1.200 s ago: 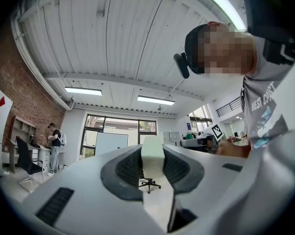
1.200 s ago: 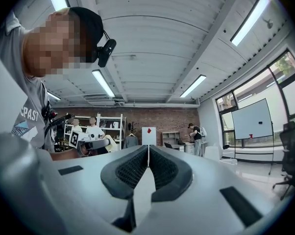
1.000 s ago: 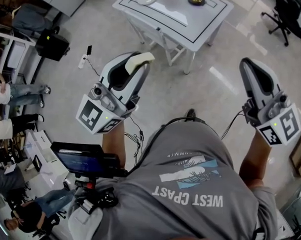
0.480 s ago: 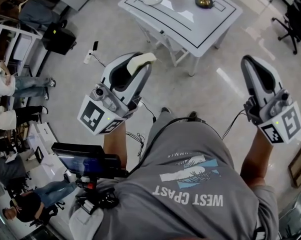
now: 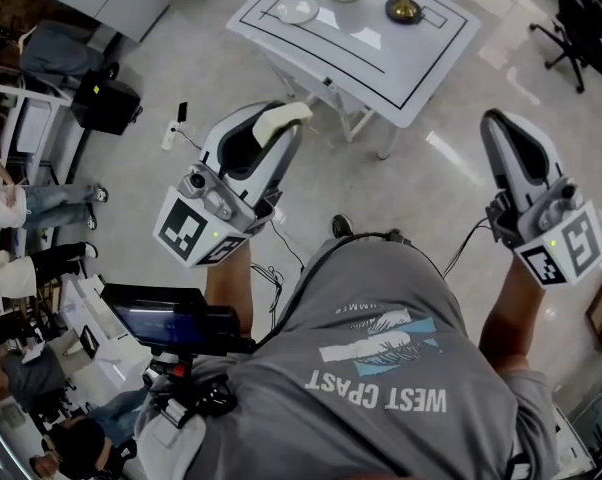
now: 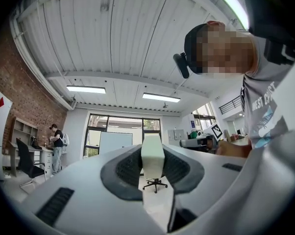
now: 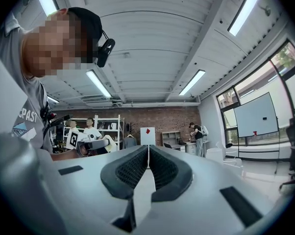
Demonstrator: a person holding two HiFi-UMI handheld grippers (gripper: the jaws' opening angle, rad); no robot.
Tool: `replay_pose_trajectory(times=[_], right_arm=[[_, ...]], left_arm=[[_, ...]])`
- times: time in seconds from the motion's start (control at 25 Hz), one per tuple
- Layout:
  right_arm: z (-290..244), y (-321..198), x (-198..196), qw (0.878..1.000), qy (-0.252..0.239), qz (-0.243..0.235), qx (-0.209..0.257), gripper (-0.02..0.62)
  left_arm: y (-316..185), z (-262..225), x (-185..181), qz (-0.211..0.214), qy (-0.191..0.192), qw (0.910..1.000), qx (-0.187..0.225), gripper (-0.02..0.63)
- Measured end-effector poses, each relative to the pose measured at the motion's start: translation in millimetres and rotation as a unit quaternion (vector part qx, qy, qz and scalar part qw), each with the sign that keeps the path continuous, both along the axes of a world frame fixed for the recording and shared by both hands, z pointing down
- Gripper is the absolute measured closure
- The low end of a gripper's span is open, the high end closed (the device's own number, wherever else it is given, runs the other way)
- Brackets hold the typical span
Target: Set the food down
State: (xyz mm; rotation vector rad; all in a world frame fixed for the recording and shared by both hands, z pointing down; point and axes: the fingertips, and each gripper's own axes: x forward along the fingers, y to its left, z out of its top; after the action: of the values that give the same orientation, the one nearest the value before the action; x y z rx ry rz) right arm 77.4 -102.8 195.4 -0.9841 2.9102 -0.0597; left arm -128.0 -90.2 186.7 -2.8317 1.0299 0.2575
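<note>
The left gripper (image 5: 284, 133) is holding a small pale cream block of food (image 5: 273, 119) up in the air. Its two jaws are squeezing the block from both sides, and the block is sticking out past the tips. In the left gripper view the food (image 6: 152, 155) is standing upright between the dark pads, with the ceiling lights above it.

The right gripper (image 5: 497, 130) is pointing the same way, well apart from the left one. In the right gripper view its jaws (image 7: 148, 153) are pressing together with nothing between them.

The person in the grey printed shirt (image 5: 381, 368) is standing on a shiny pale floor (image 5: 431, 198). A white table with a thin black line around its top (image 5: 421, 58) is standing ahead of both grippers. A small white dish (image 5: 296, 11) and a round gold base (image 5: 404, 8) are sitting on it. The food is not touching the table.
</note>
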Motion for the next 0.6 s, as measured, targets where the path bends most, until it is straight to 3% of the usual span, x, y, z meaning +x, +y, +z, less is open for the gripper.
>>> replay_pose_trajectory(times=[0.36,0.6], right_arm=[[2,-25,-35,0.999,0.014,0.035,0.008,0.588],[4,-56,-37,0.999,0.023,0.042,-0.004,0.588]], left_arm=[[-40,5,-34,0.037,0.006,0.9993,0.006,0.502],[-81,5,-40,0.038,0.011,0.9992,0.004,0.502]])
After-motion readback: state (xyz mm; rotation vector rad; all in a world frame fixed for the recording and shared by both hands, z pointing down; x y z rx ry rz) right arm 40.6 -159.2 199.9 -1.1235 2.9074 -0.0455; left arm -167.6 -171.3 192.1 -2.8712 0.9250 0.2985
